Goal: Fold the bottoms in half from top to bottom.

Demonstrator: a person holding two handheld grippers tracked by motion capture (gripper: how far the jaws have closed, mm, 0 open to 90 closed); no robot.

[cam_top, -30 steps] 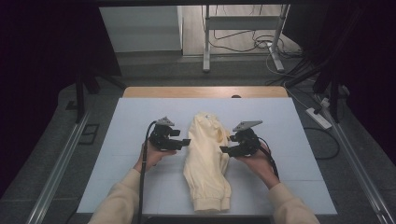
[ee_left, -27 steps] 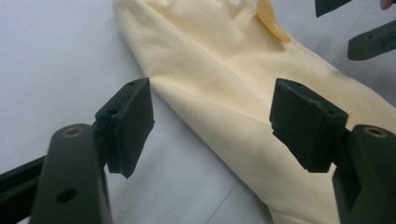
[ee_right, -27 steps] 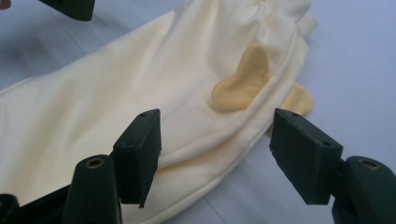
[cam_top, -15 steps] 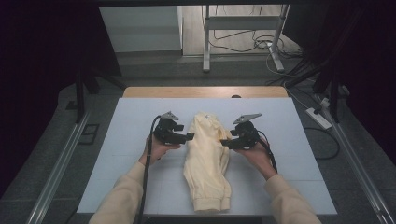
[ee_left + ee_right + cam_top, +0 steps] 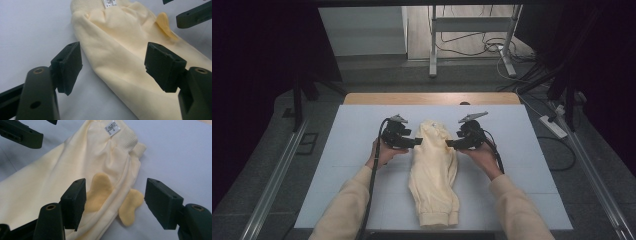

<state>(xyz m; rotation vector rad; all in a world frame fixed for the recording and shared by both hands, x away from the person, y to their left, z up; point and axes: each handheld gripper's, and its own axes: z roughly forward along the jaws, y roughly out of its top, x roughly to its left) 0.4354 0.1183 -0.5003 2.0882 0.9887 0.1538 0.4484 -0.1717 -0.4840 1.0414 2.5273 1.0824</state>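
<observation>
A cream-yellow garment [image 5: 434,170] lies lengthwise on the white table top [image 5: 357,150], ribbed cuffs toward the person. At the garment's far end, my left gripper [image 5: 417,143] is at its left edge and my right gripper [image 5: 450,144] at its right edge. In the left gripper view the open left gripper [image 5: 113,65] straddles the cloth's [image 5: 120,47] edge without pressing it. In the right gripper view the right gripper [image 5: 116,202] stands open over two darker yellow flaps [image 5: 100,190]. A white label [image 5: 112,128] sits on the ribbed band.
The table's wooden far edge [image 5: 432,98] lies beyond the garment. White surface lies to either side of the hands. On the floor behind are a metal stand [image 5: 432,50] and cables, and a power strip [image 5: 553,126] lies at the right.
Both hands have moved away from the person along the garment's sides, toward its far end. The jaws of both grippers look as wide as before. The garment has not shifted.
</observation>
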